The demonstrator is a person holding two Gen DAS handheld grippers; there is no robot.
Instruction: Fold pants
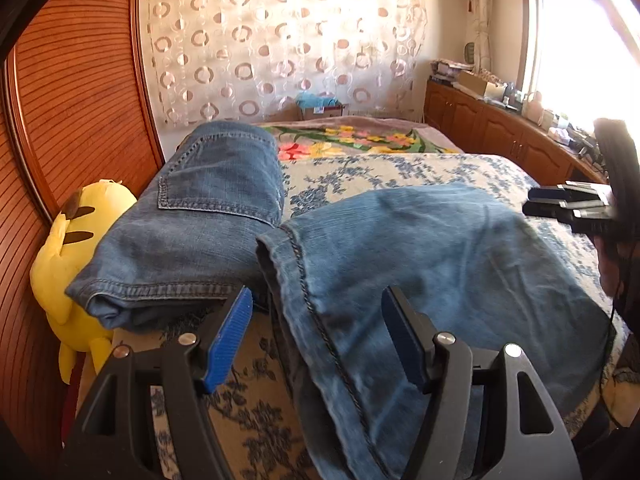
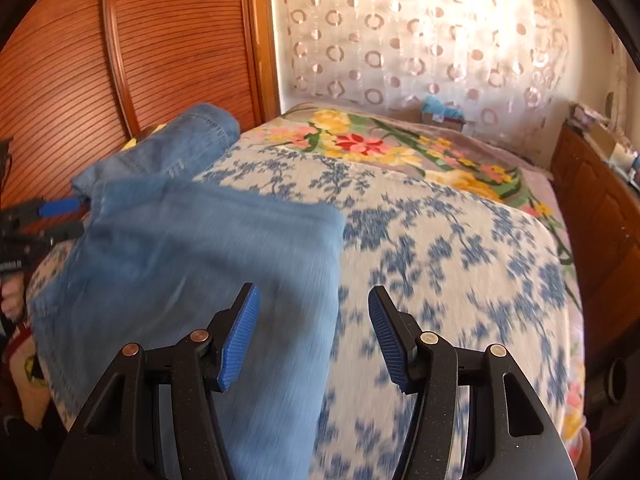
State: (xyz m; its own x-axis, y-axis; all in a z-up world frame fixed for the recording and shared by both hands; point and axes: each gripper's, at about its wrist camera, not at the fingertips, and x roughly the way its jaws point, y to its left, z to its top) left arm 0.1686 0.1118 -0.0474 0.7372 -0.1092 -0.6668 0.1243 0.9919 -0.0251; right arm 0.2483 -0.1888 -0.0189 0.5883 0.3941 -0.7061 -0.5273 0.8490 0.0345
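Faded blue denim pants (image 1: 420, 272) lie spread on the bed with the blue-flowered cover (image 2: 460, 260), one stitched hem turned up, beside a folded pair of darker blue jeans (image 1: 200, 216) near the bed's wooden-panel side. Left tongs (image 1: 316, 320) and right tongs (image 2: 314, 316) both stand apart, gripping nothing.

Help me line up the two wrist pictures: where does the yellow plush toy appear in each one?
Left wrist view: the yellow plush toy sits at the left edge, against the wooden slatted door, beside the folded jeans.
Right wrist view: not clearly in it; only a sliver of yellow shows behind those jeans.
Shared landmark: the flowered blanket at the bed's far end.
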